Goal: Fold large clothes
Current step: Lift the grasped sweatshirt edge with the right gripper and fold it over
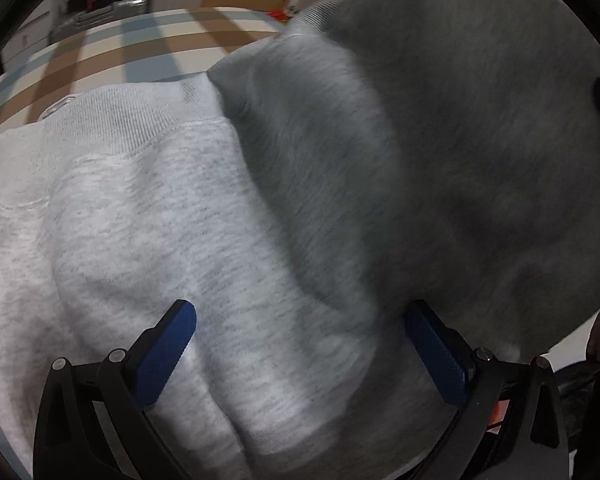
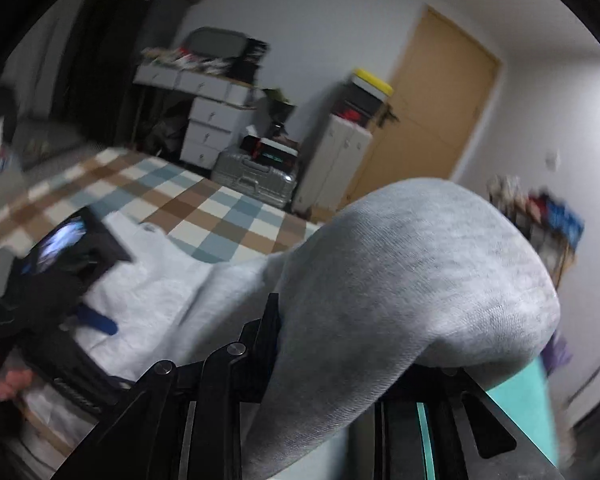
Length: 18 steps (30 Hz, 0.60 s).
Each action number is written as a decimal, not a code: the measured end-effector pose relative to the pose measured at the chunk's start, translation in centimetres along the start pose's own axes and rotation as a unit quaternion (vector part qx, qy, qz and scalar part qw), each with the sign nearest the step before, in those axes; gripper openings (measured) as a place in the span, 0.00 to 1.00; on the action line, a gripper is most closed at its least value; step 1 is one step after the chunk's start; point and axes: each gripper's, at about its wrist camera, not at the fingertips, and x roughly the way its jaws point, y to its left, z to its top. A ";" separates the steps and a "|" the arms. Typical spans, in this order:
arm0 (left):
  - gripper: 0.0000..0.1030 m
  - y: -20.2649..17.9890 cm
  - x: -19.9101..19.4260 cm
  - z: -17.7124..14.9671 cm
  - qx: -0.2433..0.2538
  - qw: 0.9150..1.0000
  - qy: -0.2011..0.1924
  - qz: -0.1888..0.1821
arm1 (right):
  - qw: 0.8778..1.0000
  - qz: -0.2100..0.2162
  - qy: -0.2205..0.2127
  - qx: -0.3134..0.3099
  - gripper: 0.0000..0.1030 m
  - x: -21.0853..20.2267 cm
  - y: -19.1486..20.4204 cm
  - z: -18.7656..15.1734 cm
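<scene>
Checked bedspread (image 2: pixel 220 208) under it all, door (image 2: pixel 428 108) and suitcase (image 2: pixel 256 172) behind. Grey sweatshirt (image 1: pixel 188 216) sprawls on the bed. Left gripper (image 1: pixel 300 344) gapes wide over it, holding nothing. Right gripper (image 2: pixel 332 356) is clamped on a lifted fold, cloth bulging over its fingers.

Both views are bounded by black fisheye corners, and straight lines are bowed near the rims. Even indoor light is observed, brightest on the right wall (image 2: pixel 572 128). The raised grey sweatshirt (image 1: pixel 440 160) is smeared by motion blur and shaded. The dresser (image 2: pixel 208 120) is rendered soft.
</scene>
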 end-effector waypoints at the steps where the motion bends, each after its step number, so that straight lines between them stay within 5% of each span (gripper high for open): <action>1: 0.99 0.0 0.0 0.4 0.003 1.000 0.009 -0.019 | 0.999 -0.002 -0.010 -0.031 0.21 -0.4 1.0 0.1; 3: 0.96 0.9 -1.3 0.6 0.002 0.999 0.027 -0.046 | 0.995 -0.010 -0.034 -0.098 0.21 -1.3 3.6 0.0; 7: 0.96 5.9 -7.3 -1.2 -0.043 0.997 -0.020 -0.055 | 0.987 0.010 -0.046 -0.152 0.21 -2.2 8.3 0.1; 11: 0.95 11.6 -7.1 -3.8 -0.116 0.990 0.032 -0.070 | 0.977 0.028 -0.060 -0.202 0.21 -3.1 12.7 0.9; 18: 0.92 12.8 -8.6 -5.3 -0.085 0.993 0.022 -0.085 | 0.958 0.090 -0.040 -0.269 0.22 -3.5 19.2 1.5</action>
